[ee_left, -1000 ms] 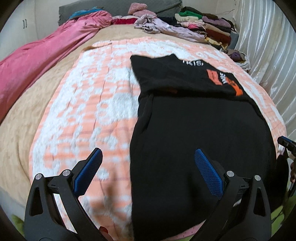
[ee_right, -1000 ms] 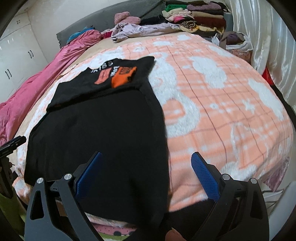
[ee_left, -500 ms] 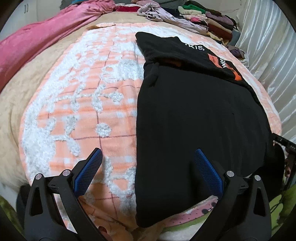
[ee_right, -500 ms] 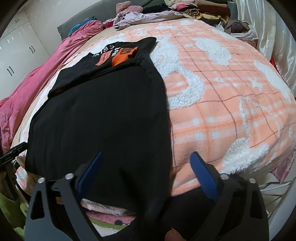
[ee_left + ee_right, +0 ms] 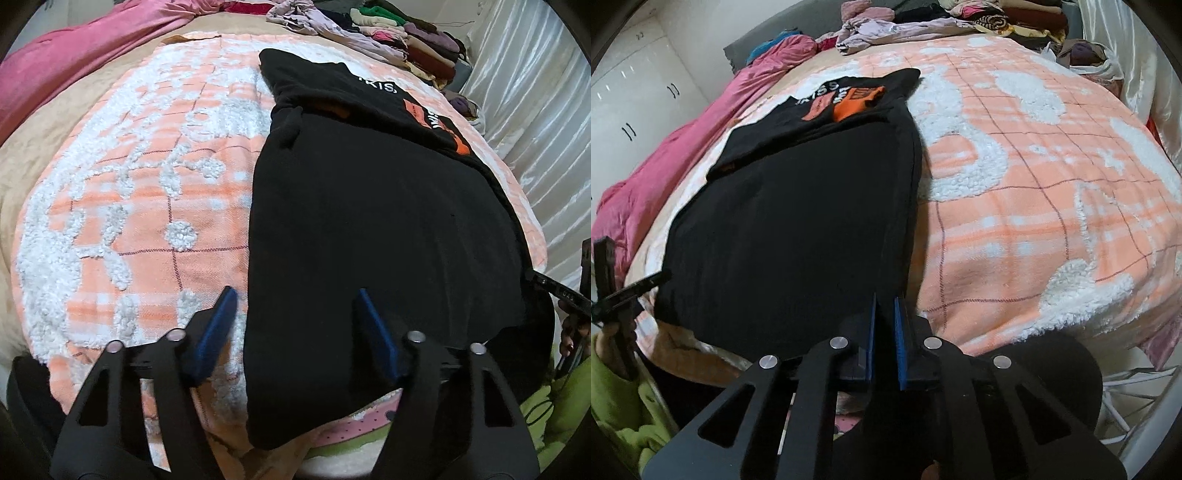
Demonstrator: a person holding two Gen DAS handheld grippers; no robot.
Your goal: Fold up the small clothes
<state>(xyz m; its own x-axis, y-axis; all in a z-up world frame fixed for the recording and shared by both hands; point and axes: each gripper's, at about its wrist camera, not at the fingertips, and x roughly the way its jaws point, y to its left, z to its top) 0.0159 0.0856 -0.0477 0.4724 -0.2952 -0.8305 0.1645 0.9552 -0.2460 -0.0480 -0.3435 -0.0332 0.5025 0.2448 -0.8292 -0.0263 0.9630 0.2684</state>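
A black T-shirt (image 5: 376, 221) lies flat on an orange-and-white plaid blanket (image 5: 140, 192), its far end folded over to show white letters and orange patches (image 5: 436, 122). My left gripper (image 5: 295, 299) is half open, its fingers straddling the shirt's near left edge. In the right wrist view the same shirt (image 5: 798, 229) fills the left half. My right gripper (image 5: 884, 302) is shut on the shirt's near right corner at the bed's edge.
Stacks of folded clothes (image 5: 410, 40) and a loose lilac garment (image 5: 325, 26) sit at the far end. A pink quilt (image 5: 665, 155) runs along the left side. A shiny curtain (image 5: 535, 110) hangs at the right. White wardrobe doors (image 5: 631, 99) stand beyond.
Both grippers dropped closer to the shirt's near edge. The right jaws closed from wide open onto the near right corner. The left jaws narrowed around the left edge.
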